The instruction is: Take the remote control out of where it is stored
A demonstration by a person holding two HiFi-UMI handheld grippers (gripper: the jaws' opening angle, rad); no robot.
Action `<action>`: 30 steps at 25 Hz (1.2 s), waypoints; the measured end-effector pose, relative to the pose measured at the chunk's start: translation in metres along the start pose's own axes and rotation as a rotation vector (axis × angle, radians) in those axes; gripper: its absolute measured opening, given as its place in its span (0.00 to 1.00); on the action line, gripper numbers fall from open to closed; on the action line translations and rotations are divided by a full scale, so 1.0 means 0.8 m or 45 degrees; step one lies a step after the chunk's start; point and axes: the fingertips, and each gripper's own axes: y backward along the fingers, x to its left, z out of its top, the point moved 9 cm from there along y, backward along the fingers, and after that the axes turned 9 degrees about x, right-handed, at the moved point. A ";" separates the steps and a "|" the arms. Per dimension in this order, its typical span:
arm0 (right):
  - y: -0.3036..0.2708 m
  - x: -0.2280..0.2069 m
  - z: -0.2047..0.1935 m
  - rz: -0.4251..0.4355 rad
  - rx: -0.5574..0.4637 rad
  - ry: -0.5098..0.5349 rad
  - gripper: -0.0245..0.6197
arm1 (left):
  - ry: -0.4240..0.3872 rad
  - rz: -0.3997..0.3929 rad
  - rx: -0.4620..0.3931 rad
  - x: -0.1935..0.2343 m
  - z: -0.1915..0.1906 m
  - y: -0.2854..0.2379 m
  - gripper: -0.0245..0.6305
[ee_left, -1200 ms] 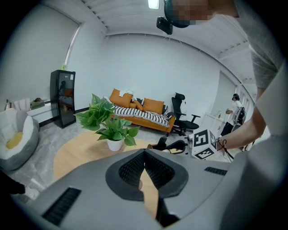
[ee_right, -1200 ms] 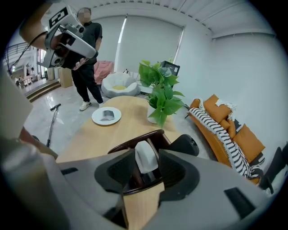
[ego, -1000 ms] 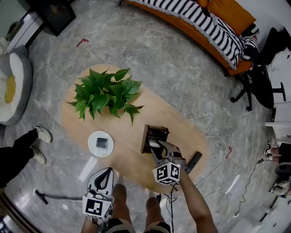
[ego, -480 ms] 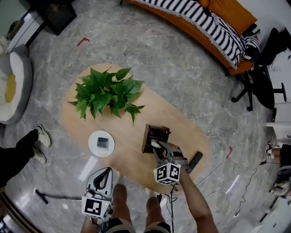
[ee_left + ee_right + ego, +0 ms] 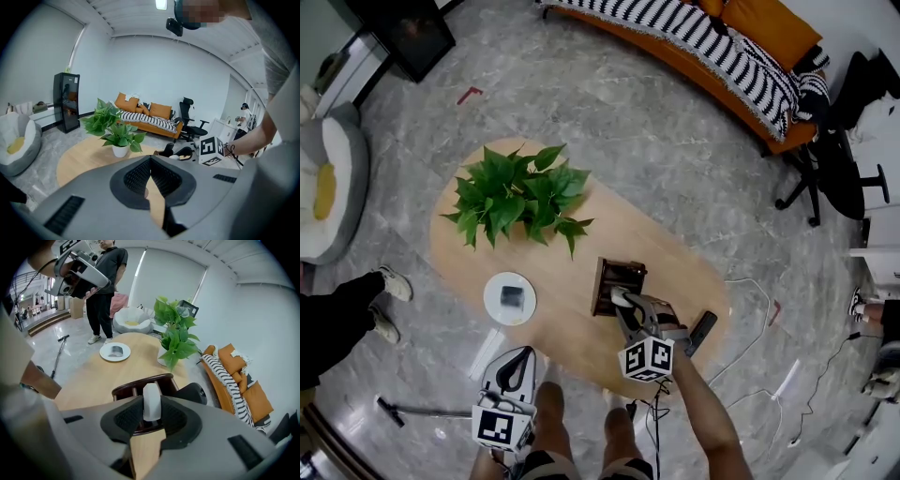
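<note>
A white remote control (image 5: 151, 401) stands upright in a dark wooden holder (image 5: 140, 386) on the oval wooden table (image 5: 656, 244). My right gripper (image 5: 151, 411) reaches down over the holder (image 5: 617, 279). Its jaws have just been closing and now grip the remote's top end (image 5: 619, 298) from both sides. The remote's lower part is hidden inside the holder. My left gripper (image 5: 514, 361) hangs off the table's near edge, apart from everything. In the left gripper view it (image 5: 150, 161) is shut, with its pads meeting and nothing between them.
A black remote (image 5: 700, 333) lies right of the holder near the table's edge. On the table are a potted plant (image 5: 516, 197) and a white plate (image 5: 508, 297) holding a dark object. A person's legs (image 5: 337, 319) stand left; a sofa (image 5: 712, 47) and office chair (image 5: 834, 178) lie beyond.
Both grippers stay about where they were, the right one at the holder. The standing person's shoe at the left has shifted a little.
</note>
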 end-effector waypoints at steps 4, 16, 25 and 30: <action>0.015 0.000 0.003 -0.014 -0.021 0.009 0.22 | -0.010 -0.010 -0.017 -0.006 0.005 0.002 0.05; 0.067 -0.004 0.006 -0.072 -0.100 -0.038 0.21 | -0.058 -0.029 -0.019 -0.024 0.022 0.010 0.05; 0.124 -0.015 0.007 -0.163 -0.185 -0.111 0.21 | -0.108 -0.057 -0.046 -0.051 0.048 0.007 0.05; 0.153 -0.022 -0.011 -0.223 -0.180 -0.108 0.21 | -0.132 -0.085 -0.032 -0.073 0.050 0.002 0.05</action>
